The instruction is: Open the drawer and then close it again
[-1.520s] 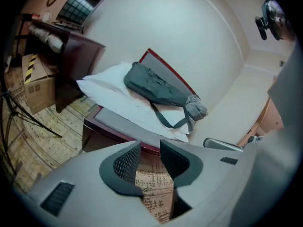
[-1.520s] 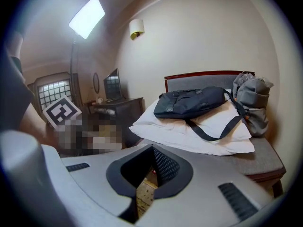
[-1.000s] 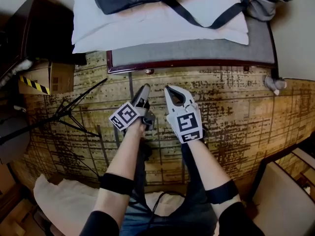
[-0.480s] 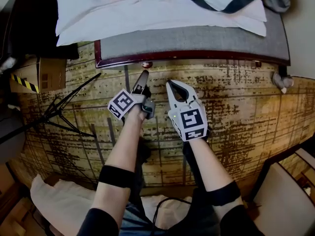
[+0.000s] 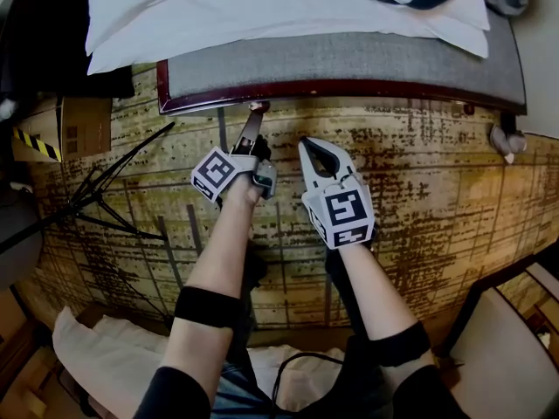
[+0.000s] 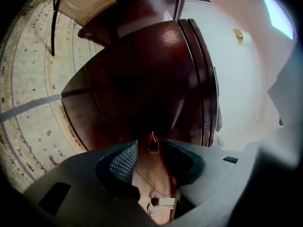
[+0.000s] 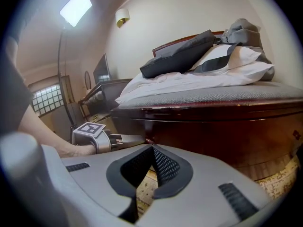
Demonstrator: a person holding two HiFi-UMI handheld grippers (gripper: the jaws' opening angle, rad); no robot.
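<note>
Left gripper view: left gripper [image 6: 150,146], just opened, frames the drawer pull [image 6: 154,142]; right gripper [image 7: 152,150] pressed together

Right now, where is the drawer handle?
Left gripper view: the drawer handle sits on the wooden front, just ahead of the left tongs, newly opened and empty.

Worn yellow-brown patterned carpet [image 5: 437,199] underfoot, wood-framed bed [image 5: 349,55] with white bedding [image 5: 218,16] ahead, cardboard box [image 5: 79,127] and black tripod [image 5: 105,199] left, cream wall [image 7: 180,13], ceiling light [image 7: 75,7] glowing.
</note>
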